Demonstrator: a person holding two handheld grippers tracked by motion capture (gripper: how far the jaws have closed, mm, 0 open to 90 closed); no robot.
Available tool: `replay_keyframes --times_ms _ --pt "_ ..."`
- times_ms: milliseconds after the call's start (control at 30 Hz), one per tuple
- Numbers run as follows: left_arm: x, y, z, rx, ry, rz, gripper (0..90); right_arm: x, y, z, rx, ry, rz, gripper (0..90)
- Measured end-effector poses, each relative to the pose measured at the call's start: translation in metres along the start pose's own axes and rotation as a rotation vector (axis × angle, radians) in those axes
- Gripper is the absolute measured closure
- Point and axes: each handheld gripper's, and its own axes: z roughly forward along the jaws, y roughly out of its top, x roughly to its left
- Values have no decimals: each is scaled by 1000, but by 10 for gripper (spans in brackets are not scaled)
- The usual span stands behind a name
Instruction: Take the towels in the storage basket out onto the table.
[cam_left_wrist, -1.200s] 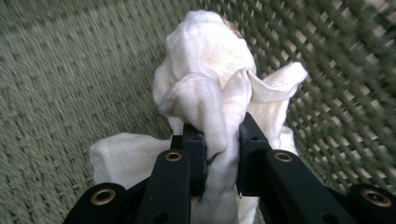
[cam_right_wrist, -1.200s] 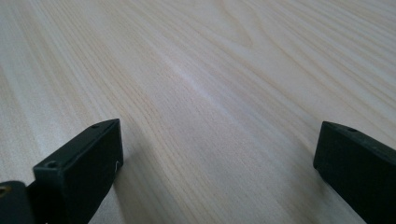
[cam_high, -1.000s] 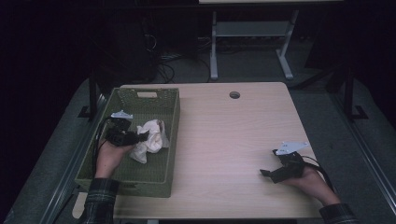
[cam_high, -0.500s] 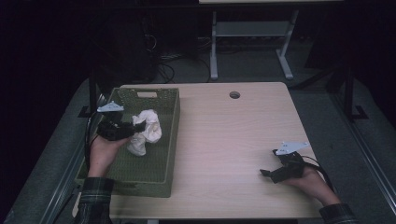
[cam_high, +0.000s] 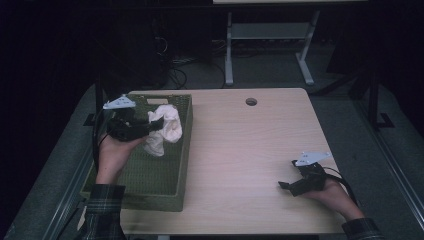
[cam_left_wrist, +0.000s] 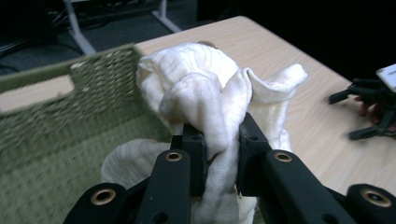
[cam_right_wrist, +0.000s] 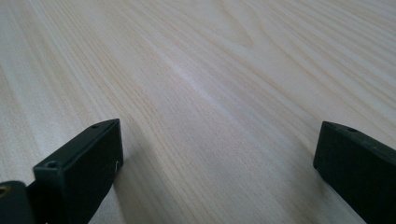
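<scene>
1. Nearest, the pale wood-grain table (cam_high: 240, 150) runs smooth and bare beneath the right gripper (cam_right_wrist: 217, 158), whose black jaws stand wide apart with nothing between them.
2. Seen from above, that right gripper (cam_high: 300, 184) lies low on the tabletop by the near right corner, with the person's hand behind it and a plaid cuff at the edge.
3. Farther left, the left gripper (cam_high: 150, 127) is raised over the green woven basket (cam_high: 150, 195), forearm angled up from the near edge.
4. Its jaws are clamped on a crumpled white cloth (cam_left_wrist: 215, 93); the soft, gauzy fabric bunches above the pads and hangs below them, over the basket's interior.
5. The basket (cam_left_wrist: 56, 107) is rectangular, of coarse wicker weave, with a handle slot in its far wall.
6. Beyond the table, a round cable hole (cam_high: 251, 101) sits near the far edge; behind it are dark floor, cables and the white legs of a stand (cam_high: 229, 50).
</scene>
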Motion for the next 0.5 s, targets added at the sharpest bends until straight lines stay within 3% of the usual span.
replay_keyframes --times_ms 500 --pt "-38 35 15 -36 -94 82 770 0 0 0 0 0 0 9"
